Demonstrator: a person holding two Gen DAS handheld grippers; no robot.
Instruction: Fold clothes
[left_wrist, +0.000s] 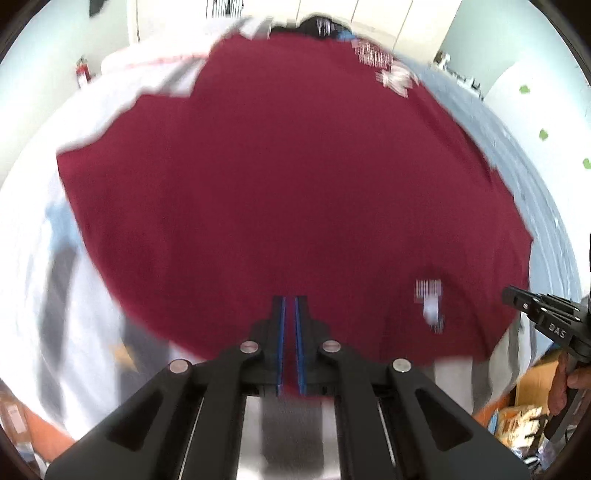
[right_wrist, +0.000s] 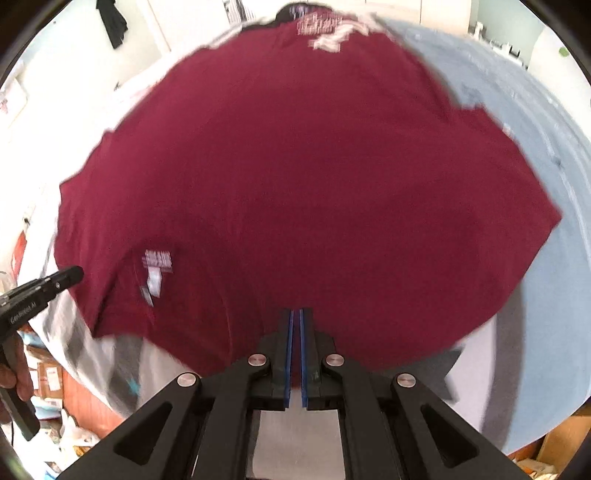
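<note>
Across both blurred views a maroon shirt (left_wrist: 288, 177) lies spread on a bed (right_wrist: 517, 92), its near hem pinched by the left gripper (left_wrist: 290, 301) and the right gripper (right_wrist: 296, 314). Only the left view shows a fire extinguisher (left_wrist: 82, 72). Its neck label sits near, white print far.

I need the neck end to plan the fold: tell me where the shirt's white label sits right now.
The white label lies on the maroon shirt near its closest edge, between the left gripper and the right gripper, nearer the right one.
</note>
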